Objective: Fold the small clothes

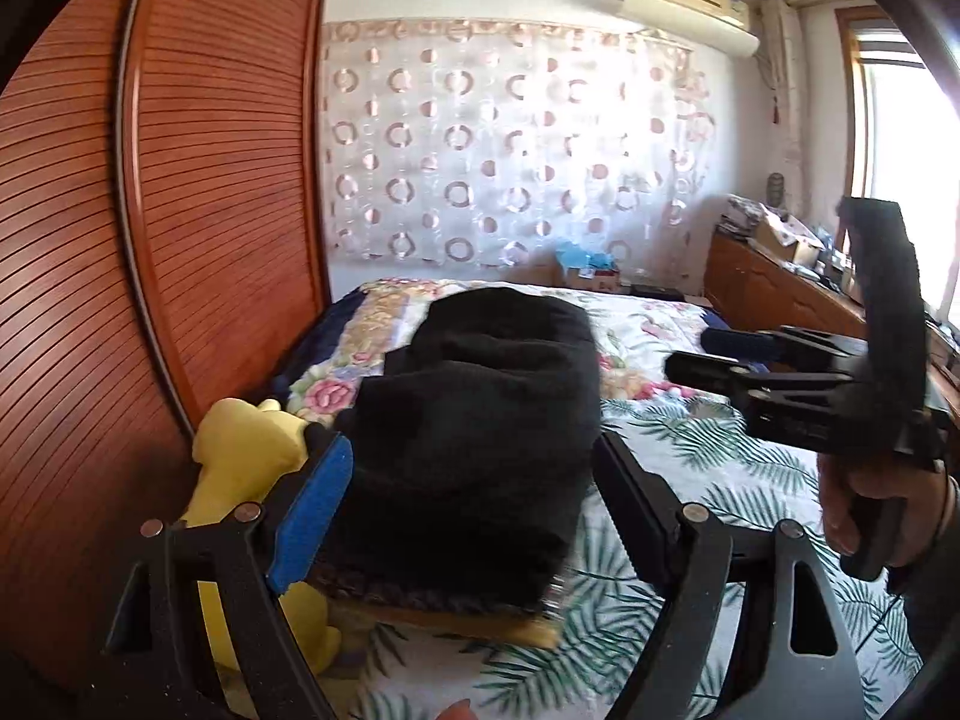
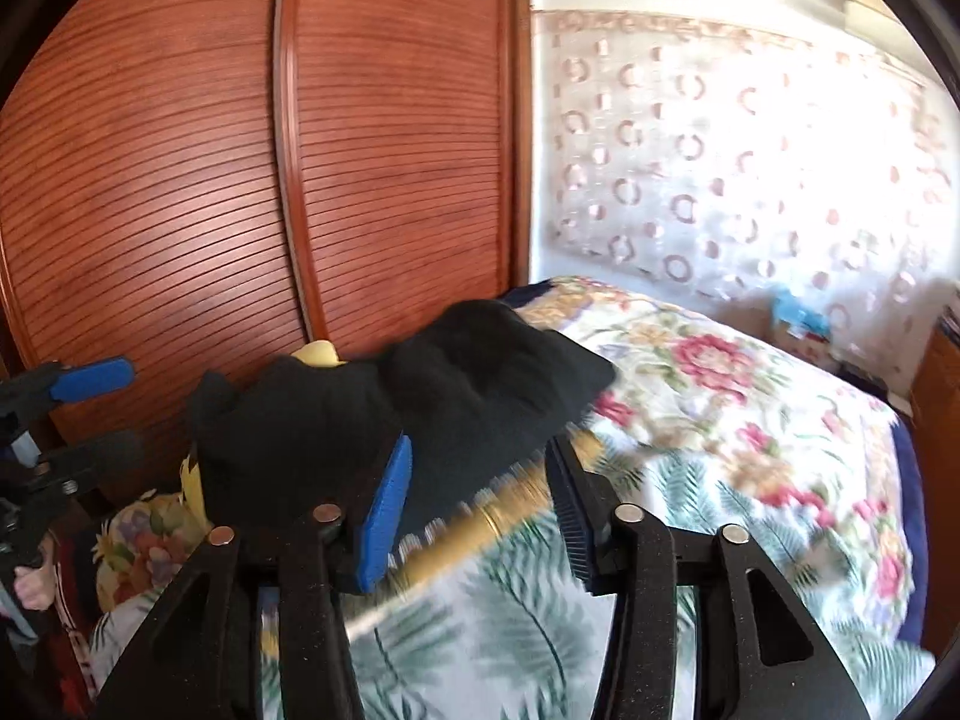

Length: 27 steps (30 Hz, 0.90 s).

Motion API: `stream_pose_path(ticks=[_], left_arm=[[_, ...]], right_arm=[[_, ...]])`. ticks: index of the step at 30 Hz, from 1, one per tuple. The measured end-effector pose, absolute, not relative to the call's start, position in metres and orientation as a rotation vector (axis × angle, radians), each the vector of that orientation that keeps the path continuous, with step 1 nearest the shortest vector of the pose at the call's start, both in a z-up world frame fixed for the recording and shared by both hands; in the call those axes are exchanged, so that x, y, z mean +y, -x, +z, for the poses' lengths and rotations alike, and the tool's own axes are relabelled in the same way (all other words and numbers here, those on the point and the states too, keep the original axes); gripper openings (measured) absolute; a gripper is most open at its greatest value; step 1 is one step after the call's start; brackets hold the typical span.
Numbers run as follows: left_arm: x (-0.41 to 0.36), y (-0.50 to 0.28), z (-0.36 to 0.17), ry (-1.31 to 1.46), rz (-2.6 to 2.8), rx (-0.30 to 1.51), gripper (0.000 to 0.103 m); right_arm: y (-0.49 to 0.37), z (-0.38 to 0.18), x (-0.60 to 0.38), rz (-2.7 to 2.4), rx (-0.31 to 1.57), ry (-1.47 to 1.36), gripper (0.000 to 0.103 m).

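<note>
A black knitted garment [image 1: 480, 396] lies folded in a thick bundle on the flowered bedspread [image 1: 690, 462], resting on a yellow-brown piece [image 1: 474, 624]. In the left wrist view my left gripper [image 1: 471, 450] is open, and the bundle shows between its blue pad [image 1: 312, 510] and its black finger. From the right wrist view the left gripper [image 2: 132, 408] stands clear to the left of the garment [image 2: 420, 408]. My right gripper [image 2: 480, 450] is open just in front of the garment's blurred edge. It also appears as the right gripper [image 1: 690, 354] to the bundle's right, gripped by a hand [image 1: 864, 510].
A yellow plush toy [image 1: 240, 456] sits against the slatted wooden wardrobe doors [image 1: 210, 180] to the left of the bundle. The bed runs back to a curtained wall [image 1: 510, 150]. A cluttered wooden cabinet [image 1: 774, 282] stands at the right under a window.
</note>
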<state>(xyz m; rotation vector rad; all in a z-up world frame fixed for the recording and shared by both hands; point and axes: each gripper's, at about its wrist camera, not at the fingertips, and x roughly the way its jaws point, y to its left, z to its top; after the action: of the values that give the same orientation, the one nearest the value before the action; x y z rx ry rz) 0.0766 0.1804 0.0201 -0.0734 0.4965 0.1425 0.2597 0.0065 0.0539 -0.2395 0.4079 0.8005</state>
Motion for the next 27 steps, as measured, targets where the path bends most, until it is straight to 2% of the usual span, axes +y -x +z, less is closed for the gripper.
stream_pose_path(ticks=[6, 9, 18, 27], left_arm=[[0.146, -0.072, 0.022, 0.049, 0.084, 0.493, 0.083], [0.131, -0.069, 0.021, 0.041, 0.058, 0.495, 0.083], [0.094, -0.057, 0.019, 0.027, -0.007, 0.495, 0.083], [0.057, -0.043, 0.037, 0.021, -0.075, 0.468, 0.083]], right_arm=[[-0.211, 0.049, -0.041, 0.715, 0.411, 0.194, 0.076], [-0.185, 0.047, -0.061, 0.666, 0.411, 0.175, 0.08], [-0.107, 0.046, -0.107, 0.52, 0.392, 0.109, 0.081], [-0.032, 0.069, -0.149, 0.362, 0.337, 0.028, 0.081]])
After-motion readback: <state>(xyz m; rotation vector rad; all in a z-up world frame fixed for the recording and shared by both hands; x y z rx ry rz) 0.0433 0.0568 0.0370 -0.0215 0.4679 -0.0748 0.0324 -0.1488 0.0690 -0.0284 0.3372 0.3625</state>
